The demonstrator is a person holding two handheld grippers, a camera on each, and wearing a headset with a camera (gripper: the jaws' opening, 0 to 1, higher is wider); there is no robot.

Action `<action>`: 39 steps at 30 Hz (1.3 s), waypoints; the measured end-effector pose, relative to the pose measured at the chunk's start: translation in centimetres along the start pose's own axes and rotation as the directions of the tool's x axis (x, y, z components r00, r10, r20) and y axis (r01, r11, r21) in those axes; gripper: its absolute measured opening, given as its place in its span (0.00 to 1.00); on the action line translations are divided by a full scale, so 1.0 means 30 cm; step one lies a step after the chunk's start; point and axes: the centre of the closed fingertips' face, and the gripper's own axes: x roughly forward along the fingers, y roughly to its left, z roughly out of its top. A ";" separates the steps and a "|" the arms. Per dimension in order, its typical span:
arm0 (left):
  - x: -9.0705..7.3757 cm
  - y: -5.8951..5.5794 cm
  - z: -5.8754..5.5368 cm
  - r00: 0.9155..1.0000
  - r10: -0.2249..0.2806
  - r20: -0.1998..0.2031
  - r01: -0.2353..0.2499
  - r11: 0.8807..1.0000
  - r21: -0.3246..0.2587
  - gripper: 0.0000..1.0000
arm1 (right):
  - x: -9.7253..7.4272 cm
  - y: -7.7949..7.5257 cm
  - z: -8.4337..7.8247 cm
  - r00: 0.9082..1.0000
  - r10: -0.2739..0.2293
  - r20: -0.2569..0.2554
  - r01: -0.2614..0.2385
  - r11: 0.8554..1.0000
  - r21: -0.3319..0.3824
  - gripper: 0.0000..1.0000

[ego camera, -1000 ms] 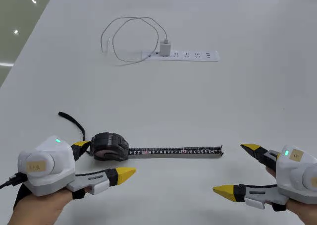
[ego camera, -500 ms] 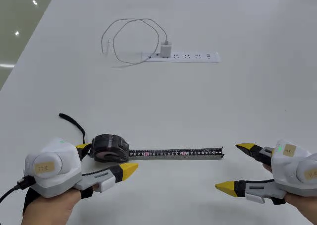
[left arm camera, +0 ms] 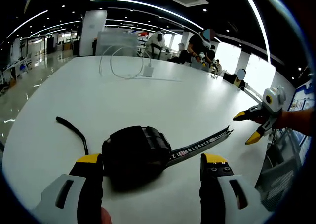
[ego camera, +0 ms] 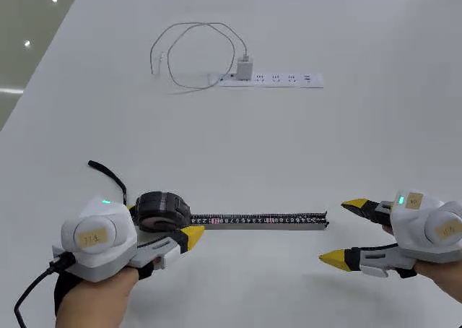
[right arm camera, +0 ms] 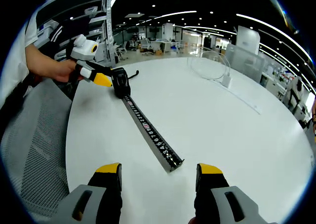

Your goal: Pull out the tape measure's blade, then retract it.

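Tape measure [ego camera: 160, 211] lies toward the counter's [ego camera: 289, 147] left edge, blade [ego camera: 260, 219] extended. Left gripper [left arm camera: 152, 160] straddles it, jaws wide, contact unclear, far jaw partly hidden. Right gripper [ego camera: 343, 230] gapes just beyond the blade's tip.

The tape measure [ego camera: 160, 211] lies on the desk [ego camera: 325, 140] between the jaws of the left claw [ego camera: 163, 222]. Its blade [ego camera: 260, 220] stretches toward the right claw [ego camera: 343, 230], ending just short of it. A power strip [ego camera: 278, 80] and cable [ego camera: 191, 53] lie well beyond both claws.

Tape measure [ego camera: 160, 211] black; blade [ego camera: 260, 219] dark, pale numerals; table [ego camera: 303, 147] white.
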 end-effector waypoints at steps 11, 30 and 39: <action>0.019 0.016 0.003 0.997 0.072 -0.005 -0.072 0.996 -0.049 0.75 | 0.034 -0.028 -0.007 0.998 0.040 -0.055 -0.043 0.997 -0.057 0.52; 0.036 0.050 0.001 0.986 0.168 -0.018 -0.169 0.981 -0.096 0.67 | 0.073 -0.058 -0.017 0.983 0.107 -0.147 -0.130 0.979 -0.156 0.42; 0.040 0.066 -0.001 0.981 0.193 -0.020 -0.194 0.975 -0.110 0.63 | 0.090 -0.073 -0.017 0.975 0.126 -0.182 -0.161 0.968 -0.191 0.38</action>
